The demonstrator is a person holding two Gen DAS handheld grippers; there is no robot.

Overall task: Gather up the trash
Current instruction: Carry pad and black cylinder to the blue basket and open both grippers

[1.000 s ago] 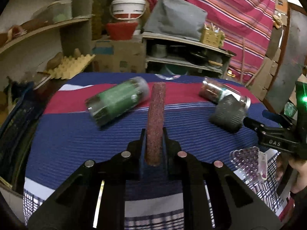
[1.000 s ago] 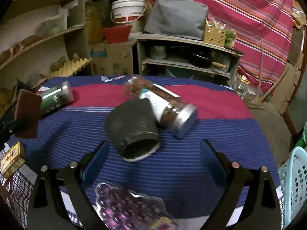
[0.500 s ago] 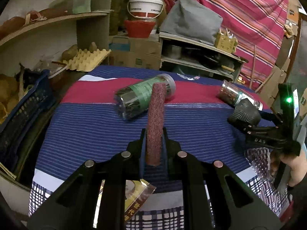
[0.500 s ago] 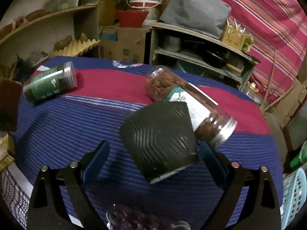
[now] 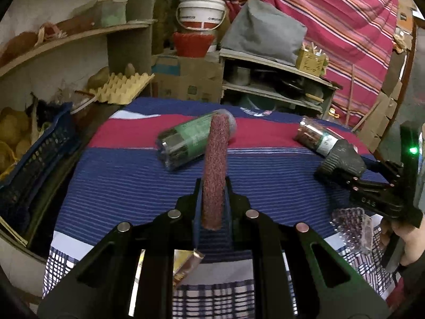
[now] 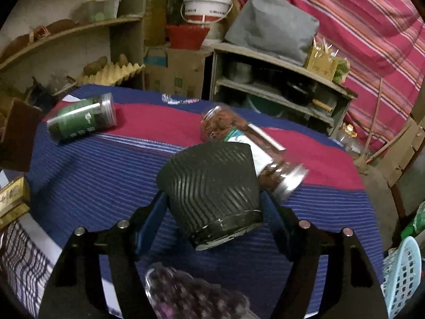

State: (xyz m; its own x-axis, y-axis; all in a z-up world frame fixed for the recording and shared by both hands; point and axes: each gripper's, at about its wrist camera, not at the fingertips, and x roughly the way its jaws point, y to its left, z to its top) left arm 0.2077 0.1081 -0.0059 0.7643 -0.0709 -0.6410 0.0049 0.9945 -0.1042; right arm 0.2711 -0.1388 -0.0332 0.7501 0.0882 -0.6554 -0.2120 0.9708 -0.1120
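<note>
My left gripper is shut on a thin maroon scouring pad, held edge-on above the striped tablecloth. My right gripper is shut on a black ribbed paper cup, which lies on its side between the blue pads; it also shows at the right of the left wrist view. A green-labelled jar lies on its side at mid table. A clear jar with brown contents lies just behind the cup. A clear plastic blister tray lies at the near edge.
A gold wrapper lies at the table's front edge under my left gripper. A light blue basket stands low at the right. A dark blue crate sits left of the table. Shelves and boxes stand behind.
My right gripper has closed in on the black cup and taken hold of it. My left gripper has drawn back a little with the pad still in it.
</note>
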